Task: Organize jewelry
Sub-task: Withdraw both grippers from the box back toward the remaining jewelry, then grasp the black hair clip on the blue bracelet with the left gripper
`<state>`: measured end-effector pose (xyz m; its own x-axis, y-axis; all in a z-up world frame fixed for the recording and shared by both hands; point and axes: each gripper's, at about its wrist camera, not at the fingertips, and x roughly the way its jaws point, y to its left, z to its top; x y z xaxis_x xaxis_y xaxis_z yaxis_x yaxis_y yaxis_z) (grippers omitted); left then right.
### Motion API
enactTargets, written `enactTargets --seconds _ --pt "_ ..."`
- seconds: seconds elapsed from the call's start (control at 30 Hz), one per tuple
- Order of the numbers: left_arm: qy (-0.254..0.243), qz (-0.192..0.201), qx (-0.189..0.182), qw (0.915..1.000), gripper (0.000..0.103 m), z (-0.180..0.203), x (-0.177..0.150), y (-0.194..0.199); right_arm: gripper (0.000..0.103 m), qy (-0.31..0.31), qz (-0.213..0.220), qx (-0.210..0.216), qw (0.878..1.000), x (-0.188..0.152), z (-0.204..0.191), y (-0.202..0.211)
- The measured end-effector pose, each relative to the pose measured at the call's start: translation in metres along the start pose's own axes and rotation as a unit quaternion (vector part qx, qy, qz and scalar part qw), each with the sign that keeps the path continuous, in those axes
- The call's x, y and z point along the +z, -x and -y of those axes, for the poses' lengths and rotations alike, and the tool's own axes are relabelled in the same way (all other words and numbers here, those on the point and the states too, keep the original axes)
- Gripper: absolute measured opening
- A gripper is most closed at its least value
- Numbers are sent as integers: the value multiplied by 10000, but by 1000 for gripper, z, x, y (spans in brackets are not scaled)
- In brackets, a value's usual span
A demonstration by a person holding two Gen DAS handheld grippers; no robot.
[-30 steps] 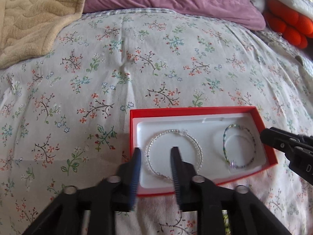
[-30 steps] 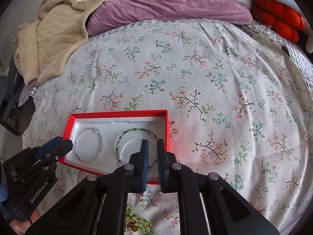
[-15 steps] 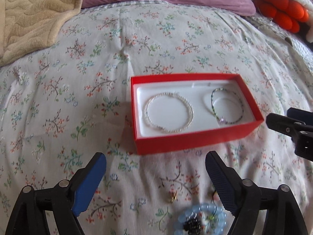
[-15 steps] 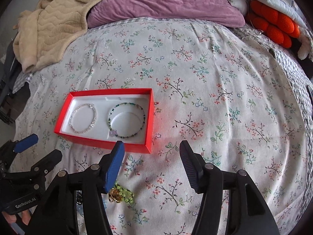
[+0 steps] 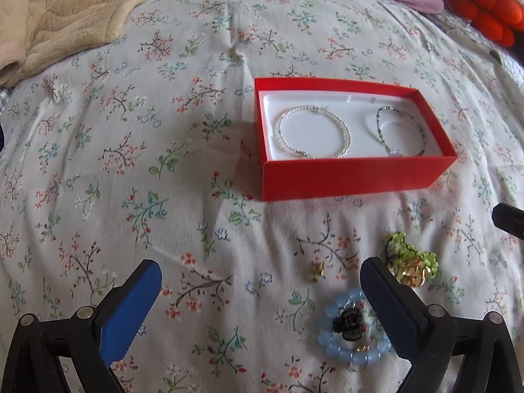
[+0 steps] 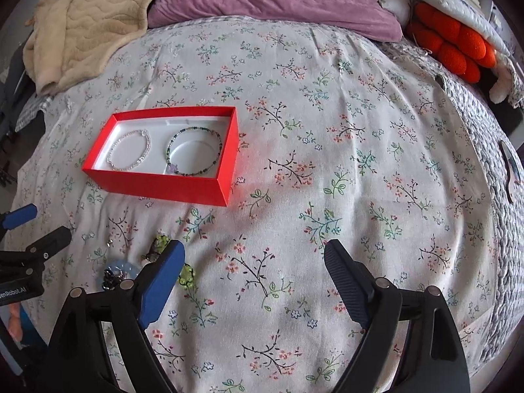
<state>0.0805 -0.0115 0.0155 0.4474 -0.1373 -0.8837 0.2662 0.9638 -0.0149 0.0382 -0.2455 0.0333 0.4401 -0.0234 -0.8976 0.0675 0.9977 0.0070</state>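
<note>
The left gripper (image 5: pixel 258 298) has its fingers (image 5: pixel 131 311) spreading wide with nothing between them but the flowered bedspread (image 5: pixel 163 131). The right gripper (image 6: pixel 253 278) is likewise opening, its fingers (image 6: pixel 160 281) empty. Just beside the left gripper's right finger lie a pale blue bead bracelet (image 5: pixel 352 327), a green-and-gold piece (image 5: pixel 411 263) and a small gold earring (image 5: pixel 317 271). Farther out sits the red box (image 5: pixel 353 172), holding a white bead bracelet (image 5: pixel 312 132) on its left and a dark green bracelet (image 5: pixel 401 134) on its right, apart from each other.
</note>
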Motion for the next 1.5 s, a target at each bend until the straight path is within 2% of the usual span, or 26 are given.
enactTargets --seconds 0.67,0.8,1.0,1.07,1.2,1.3,1.4,1.47,1.5 --pt "-278 -137 1 9995 102 -11 -55 -6 90 1034 -310 -13 9942 -53 -18 -10" --pt "-489 -33 13 9988 102 -13 -69 -11 90 1151 -395 76 9925 -63 -20 -19" --pt "-1106 64 9 9938 102 -8 -89 -29 90 1281 -594 132 9899 -80 -22 -44" --pt "-1253 183 -22 9919 102 -6 -92 -31 98 1298 -461 172 9903 -82 -23 -48" --pt "-1296 295 -219 9909 102 -4 -89 -30 103 1128 -415 343 9922 -80 -17 -58" --pt "-1228 282 -599 9902 102 -1 -87 -27 103 1078 -321 396 9929 -79 -15 -61" --pt "-1362 353 -993 9851 101 10 -86 -22 103 1118 -336 352 9925 -77 -18 -62" --pt "-1482 408 -1060 9824 100 19 -85 -19 103 1135 -382 330 9923 -76 -19 -62" --pt "-1514 438 -1103 9813 96 23 -84 -18 103 1141 -422 324 9921 -75 -20 -62"
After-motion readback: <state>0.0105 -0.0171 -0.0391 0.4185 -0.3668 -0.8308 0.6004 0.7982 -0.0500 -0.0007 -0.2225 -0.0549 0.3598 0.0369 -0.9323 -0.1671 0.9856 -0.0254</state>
